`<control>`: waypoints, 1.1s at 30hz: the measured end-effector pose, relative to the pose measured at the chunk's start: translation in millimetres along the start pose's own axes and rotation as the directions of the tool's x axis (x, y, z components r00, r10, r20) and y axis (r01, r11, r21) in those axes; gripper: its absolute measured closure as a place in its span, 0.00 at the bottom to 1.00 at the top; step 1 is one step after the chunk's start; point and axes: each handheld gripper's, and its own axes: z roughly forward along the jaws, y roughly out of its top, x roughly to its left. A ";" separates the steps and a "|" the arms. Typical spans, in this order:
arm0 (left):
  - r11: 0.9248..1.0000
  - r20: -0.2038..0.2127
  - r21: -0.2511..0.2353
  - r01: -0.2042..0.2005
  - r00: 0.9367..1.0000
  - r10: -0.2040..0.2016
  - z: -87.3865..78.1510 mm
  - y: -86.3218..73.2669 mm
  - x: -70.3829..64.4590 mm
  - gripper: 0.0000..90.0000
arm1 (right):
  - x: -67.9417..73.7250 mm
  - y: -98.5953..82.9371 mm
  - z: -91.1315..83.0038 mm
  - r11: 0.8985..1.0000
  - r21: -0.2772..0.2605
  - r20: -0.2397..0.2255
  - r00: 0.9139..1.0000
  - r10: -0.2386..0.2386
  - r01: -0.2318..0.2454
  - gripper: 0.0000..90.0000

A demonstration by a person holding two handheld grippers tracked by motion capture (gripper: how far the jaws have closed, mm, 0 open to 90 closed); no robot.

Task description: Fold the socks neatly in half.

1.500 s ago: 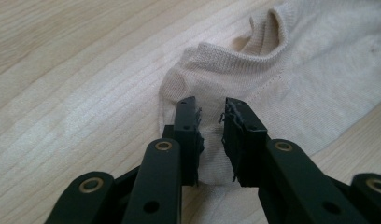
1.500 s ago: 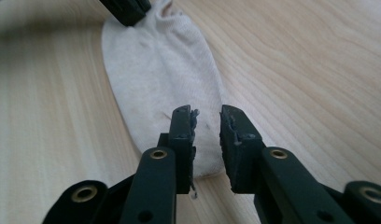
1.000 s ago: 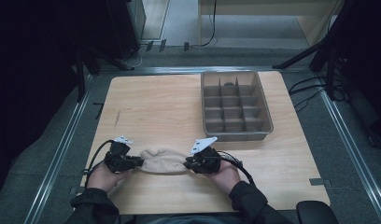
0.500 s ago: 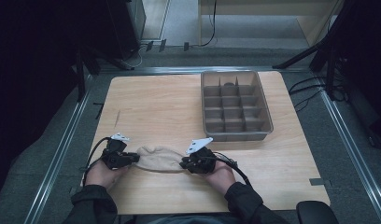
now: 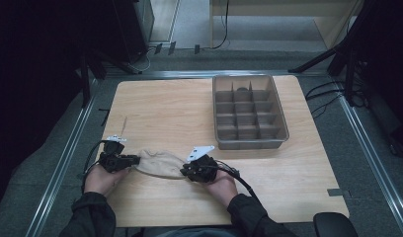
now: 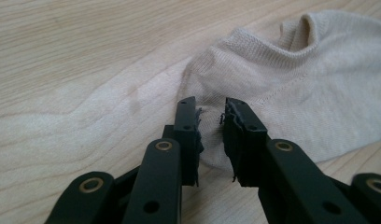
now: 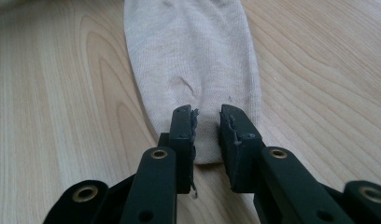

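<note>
- The left gripper [image 6: 210, 116] stood slightly open, a narrow gap between its jaws; the jaws straddled one end of the beige sock [image 6: 291, 84] without pinching it, as the left gripper view showed.
- The right gripper [image 7: 207, 119] was likewise parted by a narrow gap — its jaws sat over the opposite, rounded end of the sock [image 7: 193, 56], with fabric visible between them and nothing clamped.
- In the high view the sock [image 5: 160, 164] lay flat on the table [image 5: 170, 108] at about 7 o'clock, stretched between the left gripper [image 5: 133, 160] at its 9 o'clock end and the right gripper [image 5: 185, 171] at its 3 o'clock end.
- The sock was a fine ribbed knit with a stitched seam; its far edge rose in a soft fold.
- The jaw pads were black, with frayed edges; the jaw arms were rigid and matte, with brass-coloured rivets.
- The table was pale wood with a flowing grain.
- A grey-brown compartment tray [image 5: 249, 111] — rectangular, divided by a grid — sat at about 2 o'clock, well apart from the sock.
</note>
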 end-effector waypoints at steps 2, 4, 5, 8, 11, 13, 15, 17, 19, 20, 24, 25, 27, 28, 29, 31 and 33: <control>1.000 -0.015 -0.015 0.015 1.000 -0.015 -3.3 -1.0 1.5 0.78 | 0.4 0.3 0.6 1.000 -0.002 0.002 1.000 0.011 -0.011 0.83; 1.000 -0.014 -0.019 0.020 1.000 -0.021 -4.3 -1.5 2.6 0.76 | 0.4 0.4 0.6 1.000 -0.001 0.001 1.000 0.014 -0.014 0.83; 0.999 -0.011 -0.024 0.033 0.999 -0.033 -4.9 -1.9 3.3 0.75 | 0.4 0.5 0.6 1.000 -0.001 0.000 1.000 0.013 -0.013 0.83; 0.999 -0.015 -0.023 0.045 0.999 -0.045 -3.4 -2.6 4.1 0.70 | 0.3 1.4 0.4 1.000 0.007 -0.001 1.000 0.013 -0.013 0.82; 0.999 -0.019 -0.015 0.045 0.999 -0.045 -0.5 -2.3 3.5 0.65 | -0.3 1.9 0.3 1.000 0.011 -0.006 1.000 0.013 -0.013 0.82; 0.999 -0.027 -0.009 0.036 0.999 -0.036 1.0 -1.9 3.0 0.65 | -0.5 1.9 0.4 1.000 0.011 -0.006 1.000 0.010 -0.010 0.82; 1.000 -0.027 -0.003 0.025 0.999 -0.025 2.7 -1.8 1.7 0.65 | -0.4 1.9 0.5 1.000 0.011 -0.006 1.000 0.009 -0.009 0.82; 1.000 -0.025 -0.005 0.013 1.000 -0.013 3.8 -2.0 0.5 0.66 | -0.1 1.9 0.5 1.000 0.011 -0.004 1.000 0.009 -0.009 0.82; 1.000 -0.029 -0.008 0.001 1.000 -0.002 4.4 -2.2 -0.4 0.67 | 0.1 1.9 0.7 1.000 0.009 -0.001 1.000 0.000 0.000 0.82; 1.000 -0.032 -0.011 -0.014 0.999 0.013 4.9 -2.6 -1.4 0.69 | 0.7 1.9 0.7 1.000 0.010 0.004 1.000 -0.004 0.004 0.82; 1.000 -0.017 -0.018 -0.005 1.000 0.005 5.6 -3.7 -2.0 0.75 | 0.1 1.8 0.7 1.000 0.010 -0.002 1.000 0.002 -0.002 0.82; 1.000 -0.017 -0.018 -0.005 1.000 0.005 5.6 -3.7 -2.0 0.77 | 0.1 1.8 0.7 1.000 0.010 -0.002 1.000 0.002 -0.002 0.82; 1.000 -0.018 -0.015 -0.010 1.000 0.010 5.9 -3.5 -2.8 0.81 | -0.1 1.8 0.7 1.000 0.010 -0.002 1.000 0.001 -0.001 0.82; 1.000 -0.020 -0.010 -0.012 1.000 0.012 6.0 -3.1 -3.3 0.81 | 0.0 1.8 0.6 1.000 0.010 -0.002 1.000 0.002 -0.002 0.82; 1.000 -0.021 -0.003 -0.012 1.000 0.011 6.1 -2.3 -3.8 0.83 | -0.2 1.8 0.5 1.000 0.011 -0.004 1.000 0.004 -0.004 0.83; 1.000 -0.020 0.009 -0.004 1.000 0.004 5.9 -0.2 -4.5 0.87 | -0.6 1.9 0.5 1.000 0.012 -0.007 1.000 0.006 -0.006 0.82; 1.000 -0.011 0.011 0.015 1.000 -0.015 4.6 1.4 -3.3 0.91 | -1.4 2.6 0.5 1.000 0.012 -0.009 1.000 0.014 -0.014 0.82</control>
